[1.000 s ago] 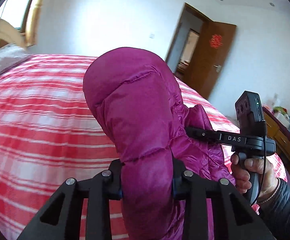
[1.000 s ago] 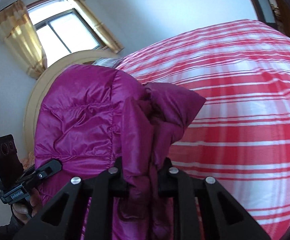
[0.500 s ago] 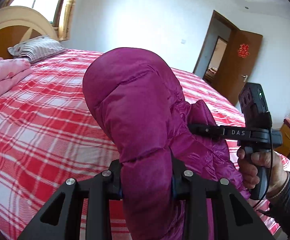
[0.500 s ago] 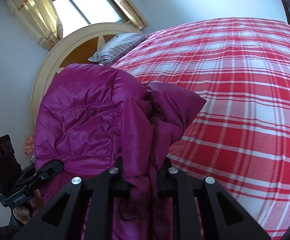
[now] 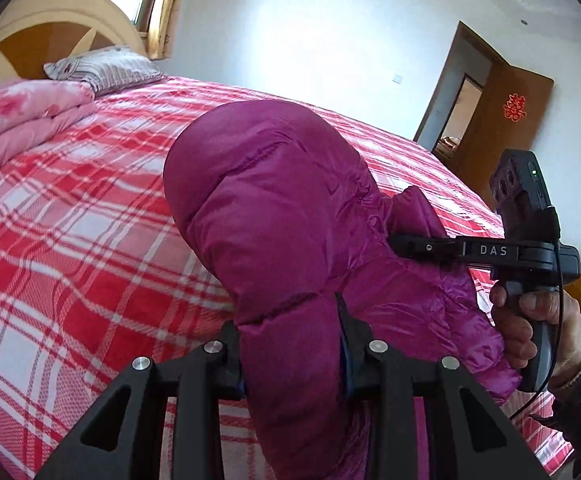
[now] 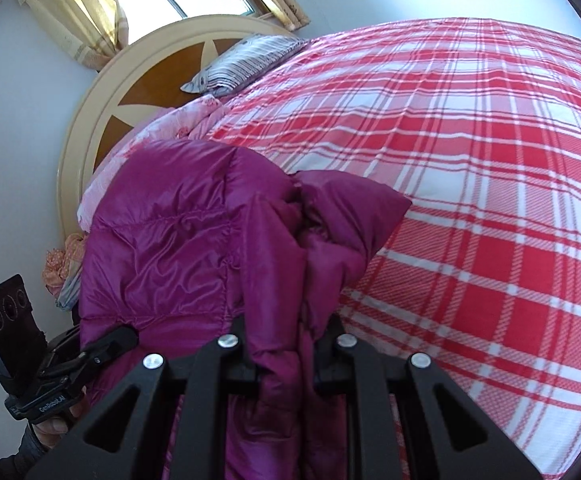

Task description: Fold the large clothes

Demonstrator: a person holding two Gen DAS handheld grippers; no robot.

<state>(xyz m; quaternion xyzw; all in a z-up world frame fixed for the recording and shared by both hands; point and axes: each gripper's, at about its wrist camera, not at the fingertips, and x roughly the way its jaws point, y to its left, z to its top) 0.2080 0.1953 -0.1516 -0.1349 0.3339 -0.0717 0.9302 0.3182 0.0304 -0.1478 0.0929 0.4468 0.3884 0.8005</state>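
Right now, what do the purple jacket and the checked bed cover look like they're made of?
The purple jacket looks like a thin, glossy synthetic shell with puffy filling: it shines, wrinkles finely and has stitched quilted sections. The checked bed cover looks like matte woven cloth, probably cotton: a fine twill texture shows in the red and white squares.

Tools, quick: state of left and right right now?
Left tool: closed on a thick fold of the purple down jacket.
Right tool: closed on a bunched edge of the same jacket, held above the plaid bed.
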